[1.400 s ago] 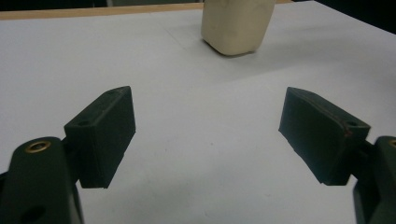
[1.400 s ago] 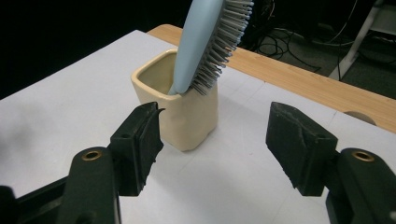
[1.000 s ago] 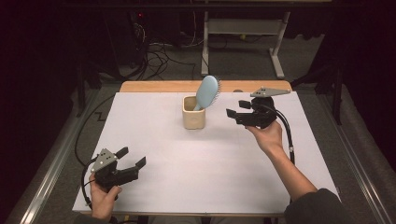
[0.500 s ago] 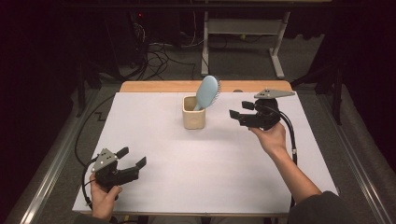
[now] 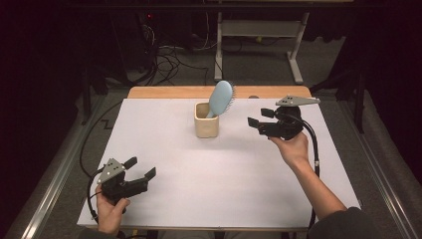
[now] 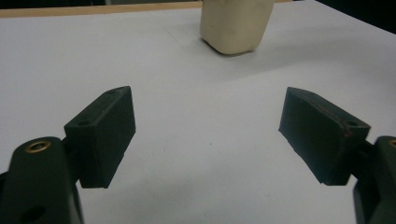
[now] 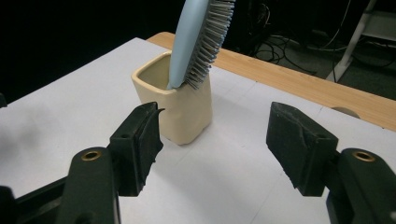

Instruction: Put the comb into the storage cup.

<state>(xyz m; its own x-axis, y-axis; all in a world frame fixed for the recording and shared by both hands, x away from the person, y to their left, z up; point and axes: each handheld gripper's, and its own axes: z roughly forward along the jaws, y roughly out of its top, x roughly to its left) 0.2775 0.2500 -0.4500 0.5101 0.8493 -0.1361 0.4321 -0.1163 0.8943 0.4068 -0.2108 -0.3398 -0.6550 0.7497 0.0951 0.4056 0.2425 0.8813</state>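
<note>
At the far middle of the white table (image 5: pixel 239 189), the cream cup (image 5: pixel 206 121) stands upright, a light-blue hairbrush (image 5: pixel 220 98) leaning inside it, bristles up; no readable writing on either. The right gripper (image 5: pixel 255 119) sits just right of the cup, jaws spread, empty. The left gripper (image 5: pixel 140 168) rests near the front-left corner, jaws spread, empty.

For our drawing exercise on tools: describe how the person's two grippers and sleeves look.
Both the left gripper and the right gripper are black, each with two blocky jaws, brass-coloured screw holes, a grey three-cornered plate on top and a trailing black cable. A dark sleeve covers the right upper arm.
</note>
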